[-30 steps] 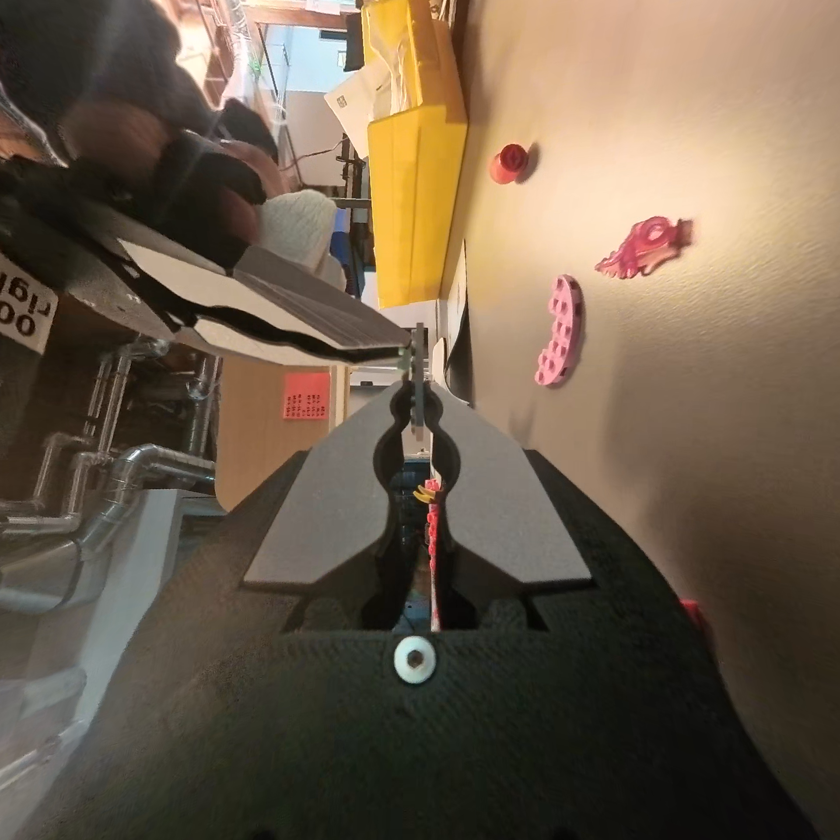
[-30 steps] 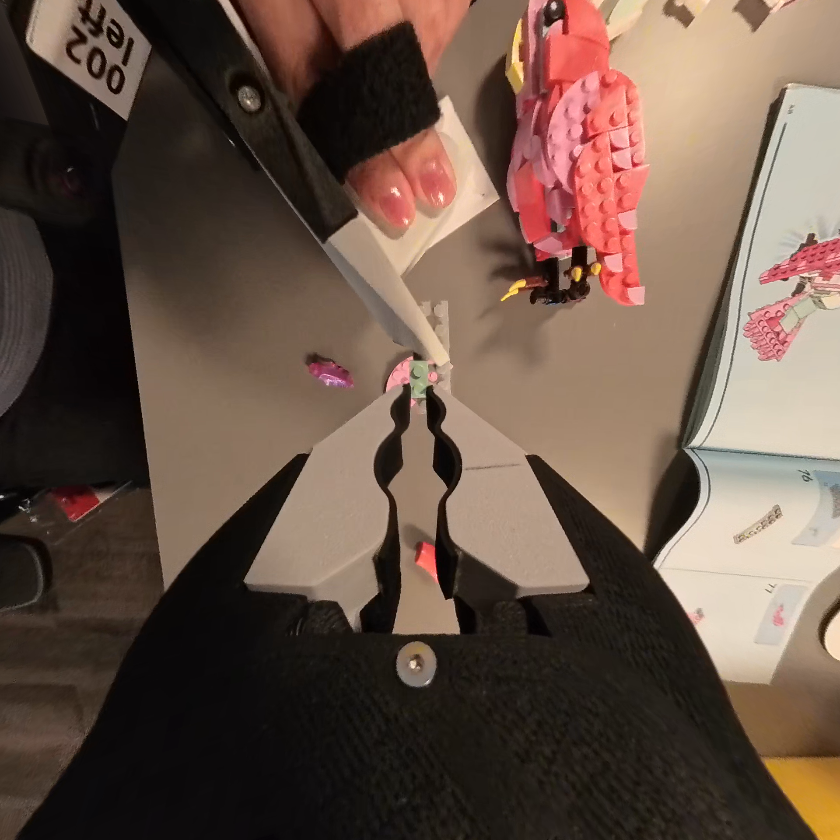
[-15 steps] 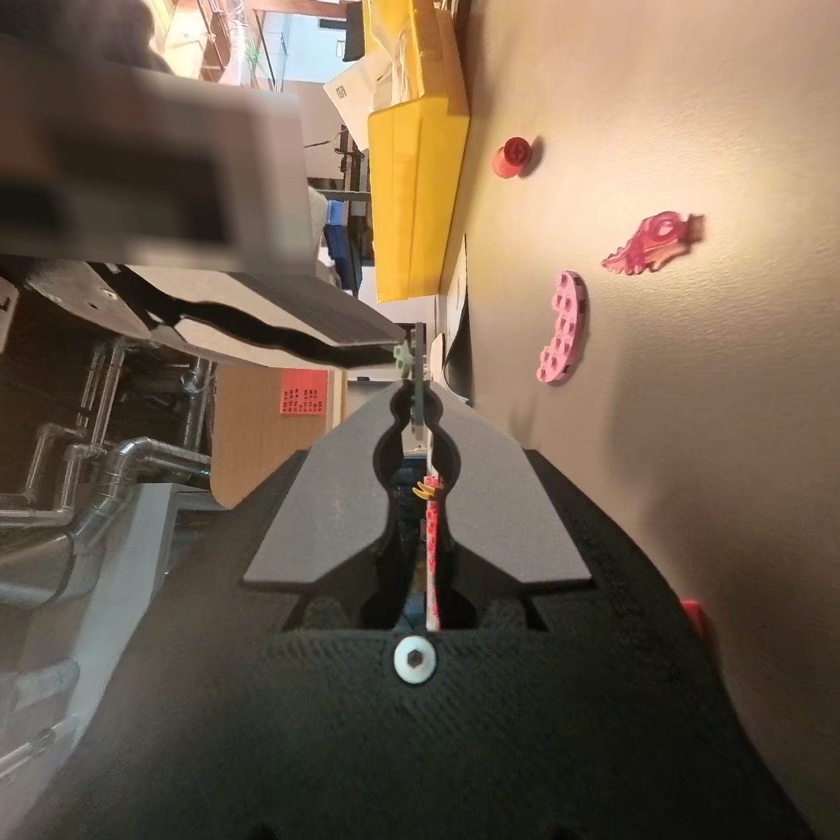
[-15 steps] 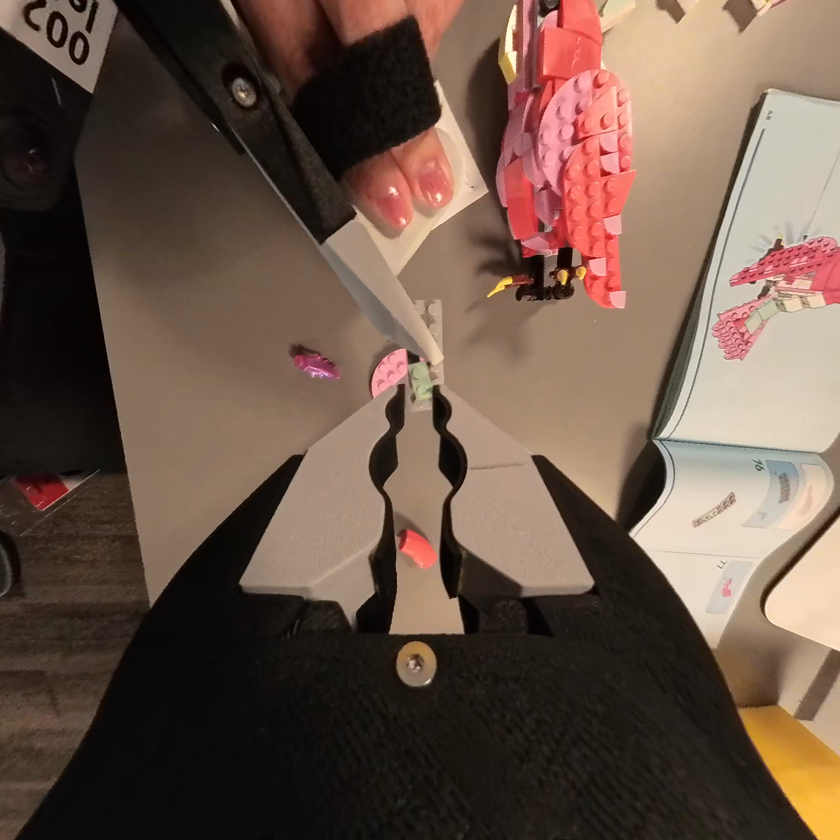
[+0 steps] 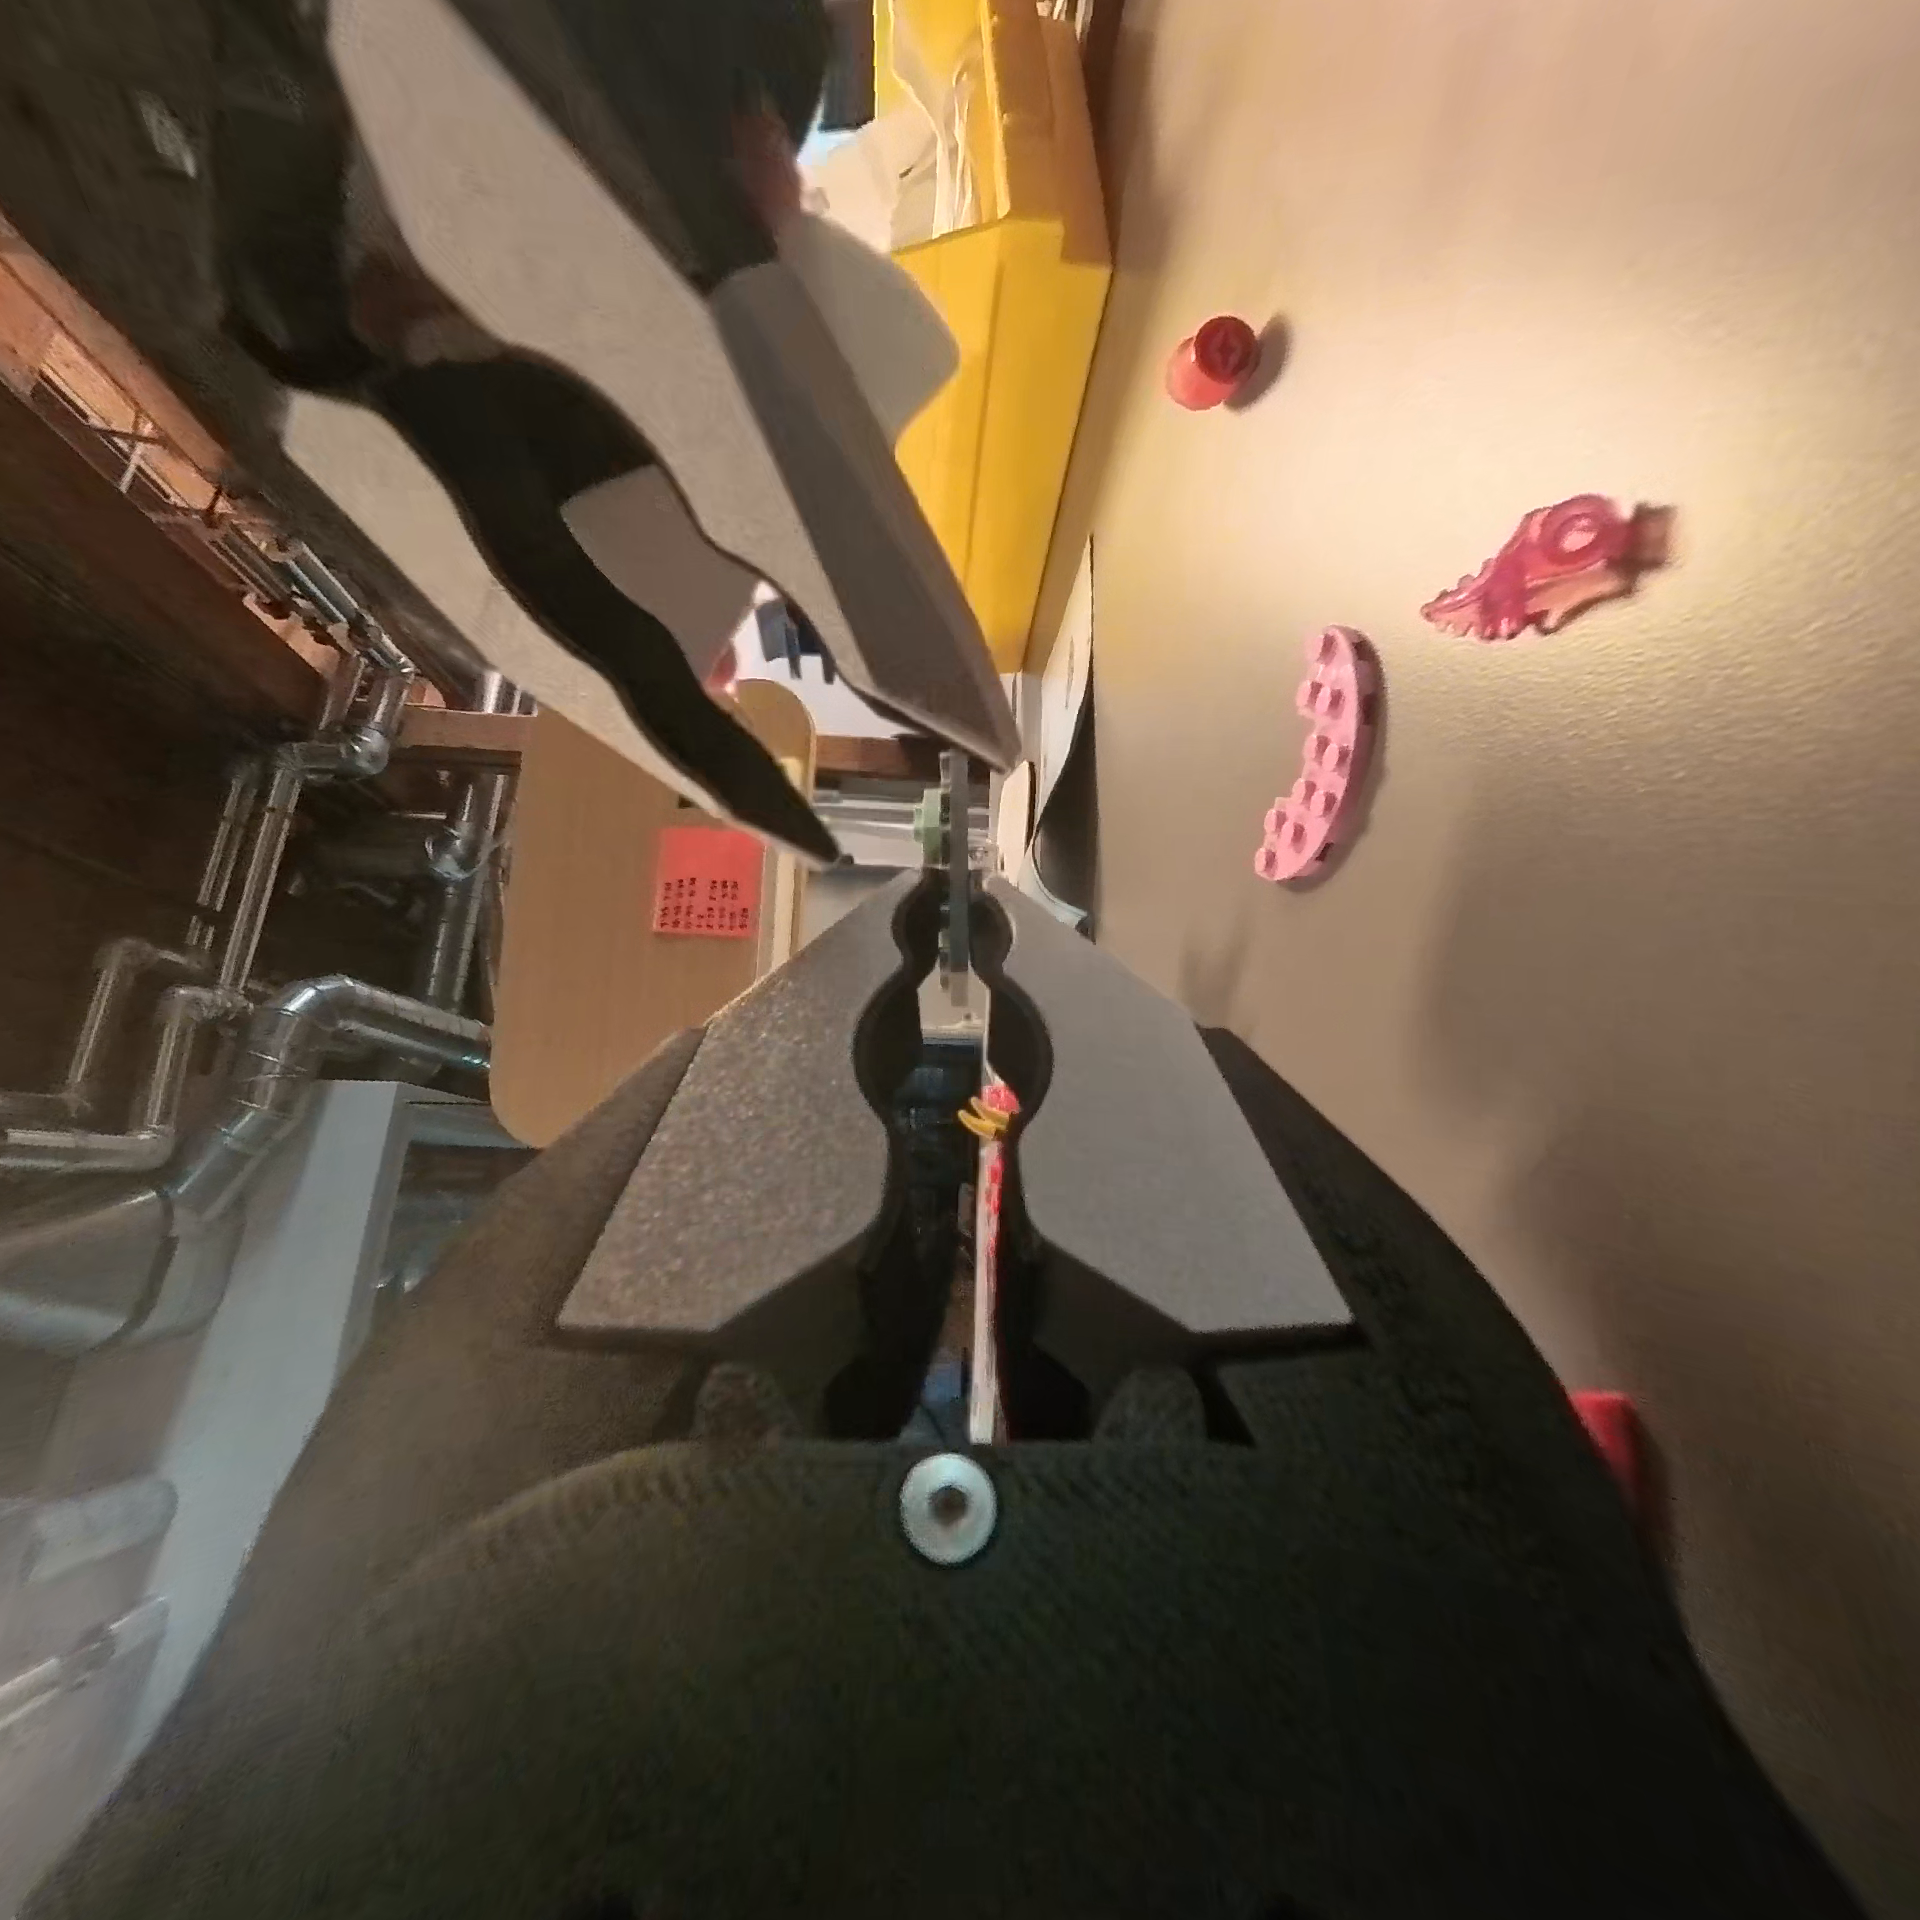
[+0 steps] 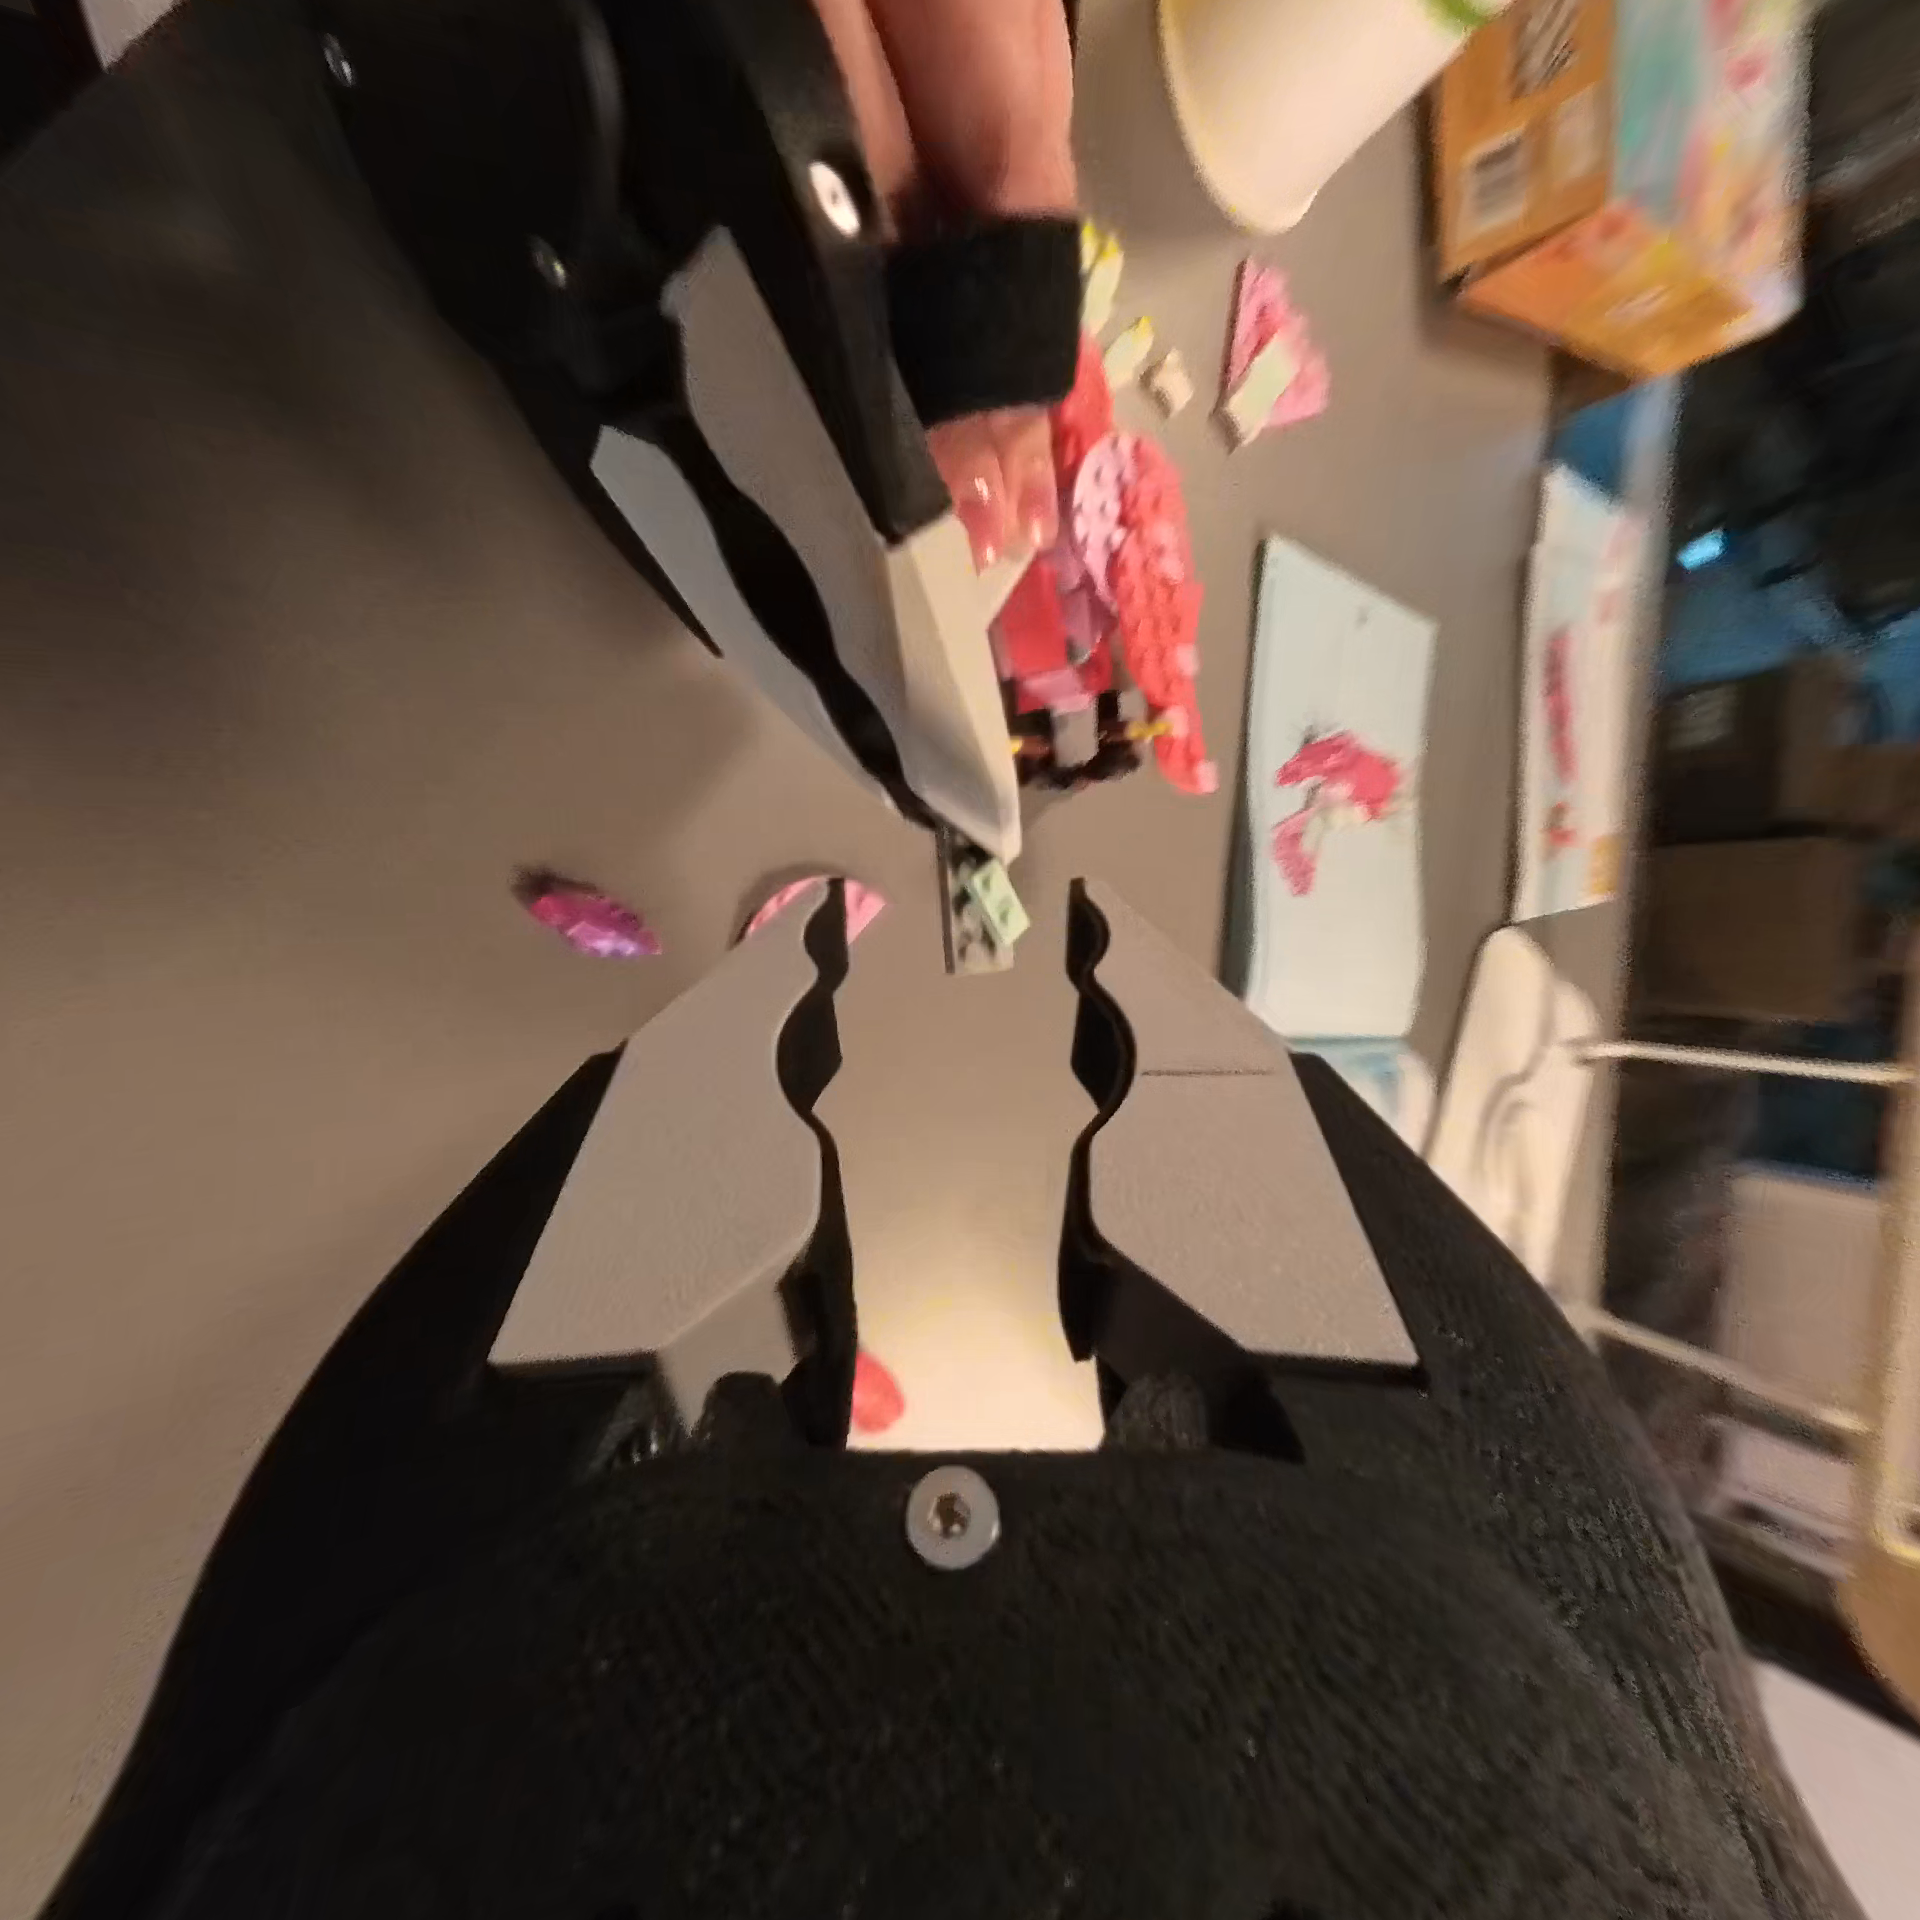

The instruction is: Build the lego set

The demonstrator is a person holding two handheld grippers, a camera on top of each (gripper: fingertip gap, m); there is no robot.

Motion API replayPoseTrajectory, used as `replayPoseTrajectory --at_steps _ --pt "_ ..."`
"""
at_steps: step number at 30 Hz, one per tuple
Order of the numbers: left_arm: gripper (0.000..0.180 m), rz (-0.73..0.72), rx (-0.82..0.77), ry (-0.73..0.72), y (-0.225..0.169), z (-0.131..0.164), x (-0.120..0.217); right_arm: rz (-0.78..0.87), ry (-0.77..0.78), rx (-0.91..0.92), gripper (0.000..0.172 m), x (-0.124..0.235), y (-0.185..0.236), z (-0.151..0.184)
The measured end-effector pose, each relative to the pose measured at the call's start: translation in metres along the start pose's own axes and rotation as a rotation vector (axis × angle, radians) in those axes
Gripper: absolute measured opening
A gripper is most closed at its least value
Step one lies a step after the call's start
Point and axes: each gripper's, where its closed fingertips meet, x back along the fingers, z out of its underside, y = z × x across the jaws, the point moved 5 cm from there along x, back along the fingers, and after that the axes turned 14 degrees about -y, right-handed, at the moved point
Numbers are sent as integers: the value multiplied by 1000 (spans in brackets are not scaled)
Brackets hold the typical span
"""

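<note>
Left gripper [image 5: 954, 883] is clamped on a thin grey plate [image 5: 954, 831], held edge-on, with a small pale green piece [image 5: 928, 823] stuck on its side. Both pads press on the plate.

Right gripper [image 6: 951, 894] has its jaws spread wide, nothing in them. The grey plate with the green piece hangs in the gap between its tips but neither finger touches it. In the left view one right finger's tip sits just beside the top of the plate, the other stands apart from the green piece.

Farther out on the grey table [image 5: 1558, 1039]: a pink curved plate [image 5: 1320, 758], a dark pink see-through piece [image 5: 1538, 571], a red round stud [image 5: 1210, 358] and a yellow bin [image 5: 997, 395] at the table's far end.

From the right view, a red and pink brick bird [image 6: 1132, 603] lies behind the left gripper, near an open booklet [image 6: 1340, 790]. A paper cup [image 6: 1288, 94] and a colourful box [image 6: 1600, 177] are farther back. A hand [image 6: 977, 125] with a black strap holds the left gripper.
</note>
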Motion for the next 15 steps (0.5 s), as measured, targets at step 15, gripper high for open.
replayPoseTrajectory --at_steps 15 --pt "3 -23 71 66 5 8 -1 395 218 567 32 -21 2 14"
